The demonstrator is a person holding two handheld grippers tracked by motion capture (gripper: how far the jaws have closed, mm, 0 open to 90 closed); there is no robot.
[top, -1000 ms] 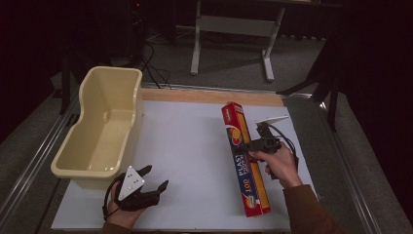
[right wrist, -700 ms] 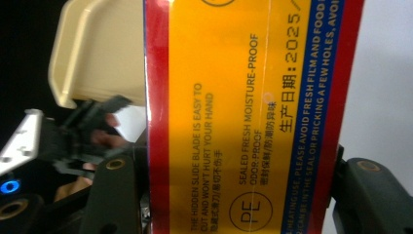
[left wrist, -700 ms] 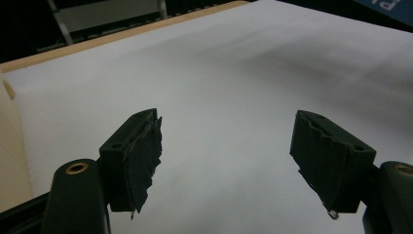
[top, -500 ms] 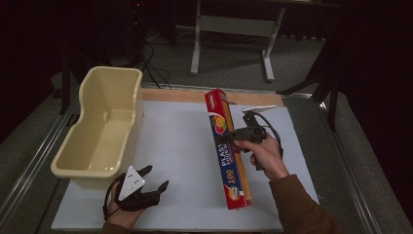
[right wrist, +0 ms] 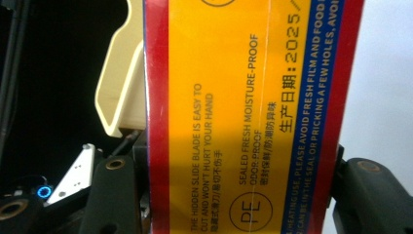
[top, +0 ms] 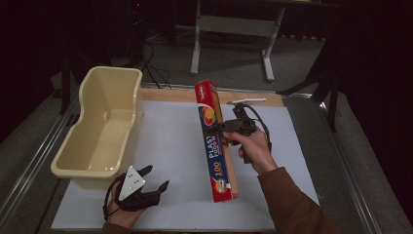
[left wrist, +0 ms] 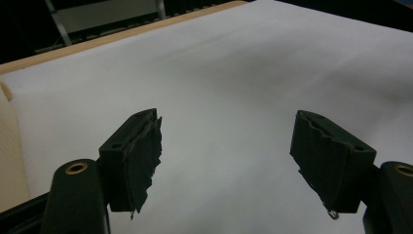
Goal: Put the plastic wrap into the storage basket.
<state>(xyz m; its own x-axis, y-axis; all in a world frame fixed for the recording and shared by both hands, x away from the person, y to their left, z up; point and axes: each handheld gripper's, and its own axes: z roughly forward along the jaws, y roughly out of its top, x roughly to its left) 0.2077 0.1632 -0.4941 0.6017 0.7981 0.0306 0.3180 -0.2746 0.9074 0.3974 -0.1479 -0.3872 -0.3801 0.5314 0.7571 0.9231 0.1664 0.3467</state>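
We hold the plastic wrap box point(top: 216, 141) in the right hand-held gripper point(top: 217, 129), whose jaws are clamped on its two long sides, as the right gripper view shows point(right wrist: 243, 122). One second ago the box was lying more to the right of the tabletop point(top: 170, 146), pointing toward 11 o'clock. Now it is shifted to the left, near the middle, and it seems lifted, with its far end raised toward 12 o'clock and its near end low above the white sheet. We judge that the pick is done and the carrying toward the cream tub point(top: 100, 129), at about 9 o'clock from the box, is in hand.

The left hand-held gripper point(top: 155, 181) rests at the near edge, at 7 o'clock, in the same place as before. Its jaws stand wide apart over bare white sheet point(left wrist: 234, 97) and hold nothing.
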